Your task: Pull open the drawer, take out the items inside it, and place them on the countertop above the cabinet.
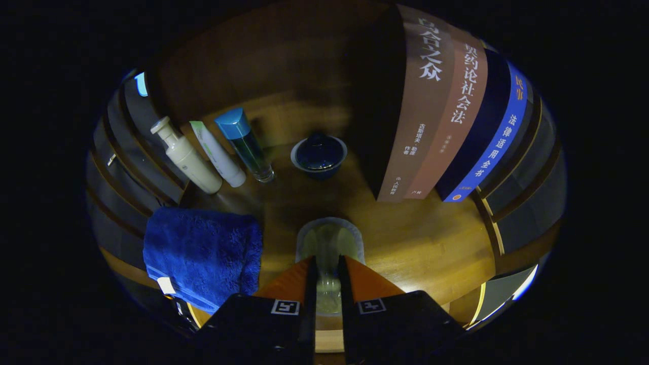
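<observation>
Three bottles stand in a row on the wooden countertop point(431, 248): a cream pump bottle point(185, 156) with a smooth matte body, a white squeeze tube point(218, 153) with a green end, and a clear glass bottle point(246, 146) with a glossy blue faceted cap and greenish liquid inside. To their right sits one small blue bowl point(319, 154), round and glazed, with a pale rim. Three books point(451, 111) stand upright side by side beyond and to the right of the bowl, spines outward: one brown, one reddish brown, one dark blue with a bright blue band. One blue towel point(203, 253), thick and fuzzy, lies folded near the left finger with a small white tag at its corner, partly hanging past the counter's front edge. The countertop is smooth, polished wood with a warm grain. The gripper point(327, 274) has its two fingers drawn close together, leaving only a narrow gap, and in that gap sits one small clear glass cup point(329, 243), pale green and translucent with a rounded rim; its lower body lies between the fingers and its mouth shows just ahead of them. Both fingers appear to press on its sides, the cup being over the countertop in front of the bowl.
</observation>
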A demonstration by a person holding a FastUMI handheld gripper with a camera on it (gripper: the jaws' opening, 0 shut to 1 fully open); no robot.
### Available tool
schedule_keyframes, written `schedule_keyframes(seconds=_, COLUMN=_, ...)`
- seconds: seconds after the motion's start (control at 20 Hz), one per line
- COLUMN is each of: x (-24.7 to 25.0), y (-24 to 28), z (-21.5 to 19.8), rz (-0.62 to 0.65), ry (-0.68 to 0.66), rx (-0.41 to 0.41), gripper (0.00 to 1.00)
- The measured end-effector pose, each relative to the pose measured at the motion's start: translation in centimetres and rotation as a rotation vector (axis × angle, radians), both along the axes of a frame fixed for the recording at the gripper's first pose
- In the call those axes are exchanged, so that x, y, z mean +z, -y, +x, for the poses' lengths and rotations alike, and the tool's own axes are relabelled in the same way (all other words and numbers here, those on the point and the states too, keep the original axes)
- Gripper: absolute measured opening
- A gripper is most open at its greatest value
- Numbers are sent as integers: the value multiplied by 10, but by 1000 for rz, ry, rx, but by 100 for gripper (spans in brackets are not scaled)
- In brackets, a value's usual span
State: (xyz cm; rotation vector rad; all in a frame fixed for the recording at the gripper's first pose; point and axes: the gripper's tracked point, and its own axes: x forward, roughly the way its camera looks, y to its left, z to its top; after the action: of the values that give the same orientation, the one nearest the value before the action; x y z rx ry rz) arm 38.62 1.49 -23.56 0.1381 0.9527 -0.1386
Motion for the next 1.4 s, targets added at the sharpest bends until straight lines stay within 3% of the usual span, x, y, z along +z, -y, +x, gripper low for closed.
schedule_keyframes(seconds=0.05, x=-1, y=0, z=-1, rz=7, ry=2, rx=-2, gripper=27)
schedule_keyframes(seconds=0.1, x=0, y=-2, z=-3, rz=15, ry=2, rx=-2, gripper=35)
schedule_keyframes(seconds=0.35, x=0, y=4, z=-11, rz=-7, ry=42, rx=-4, gripper=82)
schedule_keyframes(seconds=0.45, x=6, y=6, z=-14, rz=-8, ry=96, rx=-12, gripper=89)
schedule_keyframes(seconds=0.75, x=53, y=7, z=-45, rz=-18, ry=338, rx=-29, gripper=89)
schedule_keyframes(seconds=1.1, x=99, y=5, z=-130, rz=-83, ry=607, rx=-42, gripper=89)
schedule_keyframes(seconds=1.4, x=104, y=-13, z=-208, rz=-189, ry=797, rx=74, gripper=93)
